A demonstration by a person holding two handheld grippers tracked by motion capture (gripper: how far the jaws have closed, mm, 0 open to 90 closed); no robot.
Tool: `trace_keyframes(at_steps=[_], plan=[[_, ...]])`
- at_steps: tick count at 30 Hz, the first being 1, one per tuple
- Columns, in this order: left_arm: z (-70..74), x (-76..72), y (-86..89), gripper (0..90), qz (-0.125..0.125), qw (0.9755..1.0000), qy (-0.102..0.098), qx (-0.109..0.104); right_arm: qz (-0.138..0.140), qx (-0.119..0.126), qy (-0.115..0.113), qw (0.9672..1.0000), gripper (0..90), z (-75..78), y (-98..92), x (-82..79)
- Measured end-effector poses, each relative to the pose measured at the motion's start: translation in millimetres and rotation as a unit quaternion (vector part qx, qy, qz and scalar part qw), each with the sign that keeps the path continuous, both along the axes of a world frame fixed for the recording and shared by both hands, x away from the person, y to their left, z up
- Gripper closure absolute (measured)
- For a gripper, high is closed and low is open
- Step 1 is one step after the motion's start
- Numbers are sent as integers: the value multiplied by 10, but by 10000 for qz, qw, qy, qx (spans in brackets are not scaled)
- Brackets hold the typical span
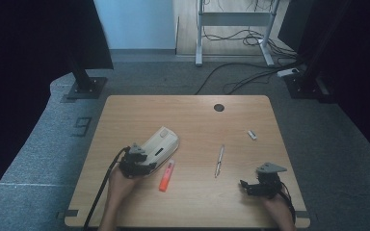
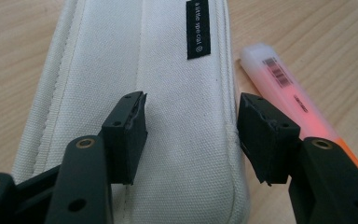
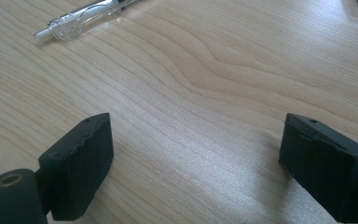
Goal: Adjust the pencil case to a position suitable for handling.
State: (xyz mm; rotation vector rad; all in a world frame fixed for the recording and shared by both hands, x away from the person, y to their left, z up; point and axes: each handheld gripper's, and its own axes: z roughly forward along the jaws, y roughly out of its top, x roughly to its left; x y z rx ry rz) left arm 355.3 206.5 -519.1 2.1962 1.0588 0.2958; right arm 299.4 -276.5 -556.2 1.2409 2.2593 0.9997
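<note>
A white fabric pencil case [image 1: 162, 143] lies slanted on the left half of the wooden table [image 1: 192, 120]. My left gripper [image 1: 143, 163] is at its near end. In the left gripper view the two black jaws straddle the right part of the pencil case [image 2: 121, 56]: one pad presses on the top fabric, the other on the side seam, so my left gripper [image 2: 191, 100] is shut on the case. An orange highlighter [image 1: 166, 175] lies right beside the case, touching it by the right jaw [image 2: 284, 98]. My right gripper [image 1: 246, 186] rests open near the front right, nothing between its jaws [image 3: 196, 140].
A clear pen [image 1: 219, 160] lies mid-table, its tip showing at the top of the right gripper view [image 3: 81, 18]. A small white object [image 1: 252, 134] sits to the right and farther back. A dark round hole [image 1: 218, 107] marks the table's far edge. Stands and cables are on the floor beyond.
</note>
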Motion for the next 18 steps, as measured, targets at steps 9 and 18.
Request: trace_keyframes(at_steps=[9, 18], plan=[[3, -92, -11, 439, 49, 9999, -15, 99, 0, 2, -2, 10000, 96, 0, 0, 0], [25, -96, -7, 545, 259, 9996, 15, 114, 6, 3, -5, 10000, 97, 0, 0, 0]])
